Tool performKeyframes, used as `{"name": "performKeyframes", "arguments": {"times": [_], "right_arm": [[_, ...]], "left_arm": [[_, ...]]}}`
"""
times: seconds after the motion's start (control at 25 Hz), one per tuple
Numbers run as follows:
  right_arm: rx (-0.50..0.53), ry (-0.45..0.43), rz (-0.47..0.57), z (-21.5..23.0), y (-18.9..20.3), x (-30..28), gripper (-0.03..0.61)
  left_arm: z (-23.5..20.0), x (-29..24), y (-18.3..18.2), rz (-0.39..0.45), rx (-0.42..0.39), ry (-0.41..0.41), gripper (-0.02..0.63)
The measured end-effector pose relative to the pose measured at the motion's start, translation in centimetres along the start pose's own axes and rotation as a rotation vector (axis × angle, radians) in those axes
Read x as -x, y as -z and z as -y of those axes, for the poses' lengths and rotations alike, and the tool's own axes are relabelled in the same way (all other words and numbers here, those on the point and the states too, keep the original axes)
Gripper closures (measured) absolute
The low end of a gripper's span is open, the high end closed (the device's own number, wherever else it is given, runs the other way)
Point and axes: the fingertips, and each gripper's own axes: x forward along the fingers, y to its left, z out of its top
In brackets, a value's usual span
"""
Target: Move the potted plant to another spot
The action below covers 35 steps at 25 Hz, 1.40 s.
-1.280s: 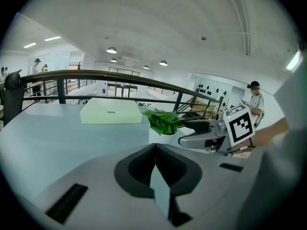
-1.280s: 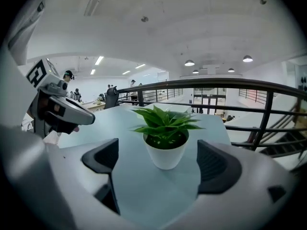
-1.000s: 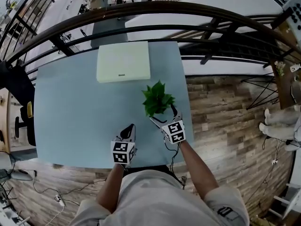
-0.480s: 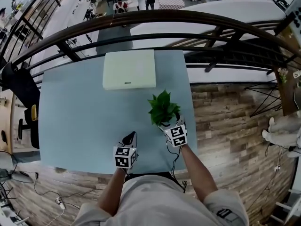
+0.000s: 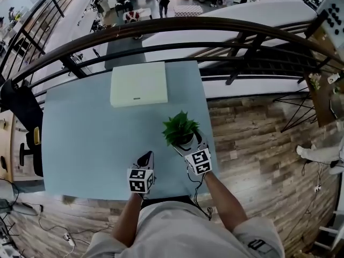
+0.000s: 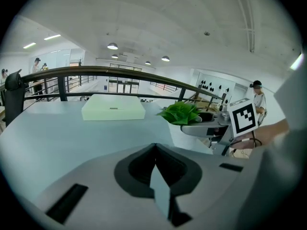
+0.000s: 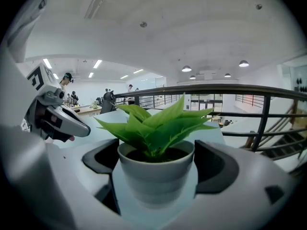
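A small potted plant (image 5: 179, 127) with green leaves in a white pot (image 7: 156, 176) stands near the right edge of the light blue table (image 5: 86, 138). My right gripper (image 5: 186, 141) has a jaw on either side of the pot and is closing; the pads touch the pot's sides just under its rim. From the left gripper view the plant (image 6: 182, 113) shows with the right gripper (image 6: 207, 124) around it. My left gripper (image 5: 147, 156) sits shut and empty over the table to the left of the plant, a short way apart.
A flat pale green box (image 5: 138, 84) lies at the table's far side. A dark curved railing (image 5: 161, 28) runs behind the table. The table's right edge is just past the pot, with wooden floor (image 5: 258, 138) beyond. A black chair (image 5: 21, 109) stands at the left.
The right gripper's jaws have come in around the pot from behind it. The plant stays at about the same spot on the table. The left gripper has not moved.
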Motion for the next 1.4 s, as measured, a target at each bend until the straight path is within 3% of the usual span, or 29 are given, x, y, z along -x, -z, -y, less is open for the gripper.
{"name": "performKeyframes", "arguments": {"times": [0.4,0.68,1.08,1.4], "right_arm": [[0.057,-0.015,0.18,-0.7,-6.9,7.5,0.089],[0.087,-0.072,0.279,-3.0,-10.3,12.3,0.089],[0.112,-0.128,0.364,-5.8,-11.7,19.1,0.089],[0.119,-0.216,0.372,-9.0,-10.9,21.1,0.089]], "left_arm": [[4.0,2.9,-2.7,0.105,-0.022,-0.01,0.601],[6.8,6.4,-3.2,0.179,-0.028,-0.03,0.601],[9.5,11.3,-0.5,0.252,0.015,-0.095,0.601],[9.1,15.3,2.4,0.269,0.054,-0.177,0.601]]}}
